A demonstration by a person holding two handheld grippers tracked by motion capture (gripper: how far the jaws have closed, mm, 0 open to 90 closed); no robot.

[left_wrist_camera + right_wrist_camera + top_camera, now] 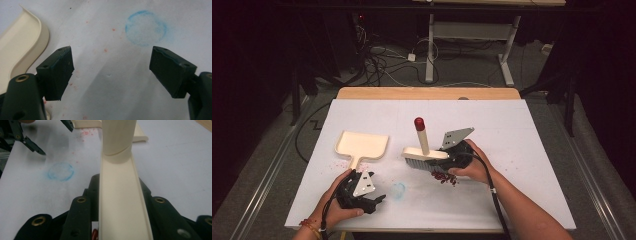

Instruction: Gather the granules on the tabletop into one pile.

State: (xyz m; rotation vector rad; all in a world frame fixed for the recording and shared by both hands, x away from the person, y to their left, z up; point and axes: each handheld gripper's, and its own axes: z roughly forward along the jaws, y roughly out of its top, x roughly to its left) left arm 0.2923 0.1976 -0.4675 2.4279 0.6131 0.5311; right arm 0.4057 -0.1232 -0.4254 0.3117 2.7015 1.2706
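Dustpan lies flat just ahead of the left gripper, whose jaws are spread and empty, likely ready to take its handle. Brush is pinched in the right gripper, bristles down beside red crumbs for sweeping.

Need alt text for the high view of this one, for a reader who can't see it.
Seen from above, the right tool grips a cream hand brush beside a small pile of red bits on a white table. The left tool is open and holds nothing, near the handle of a cream dustpan and a faint blue ring.
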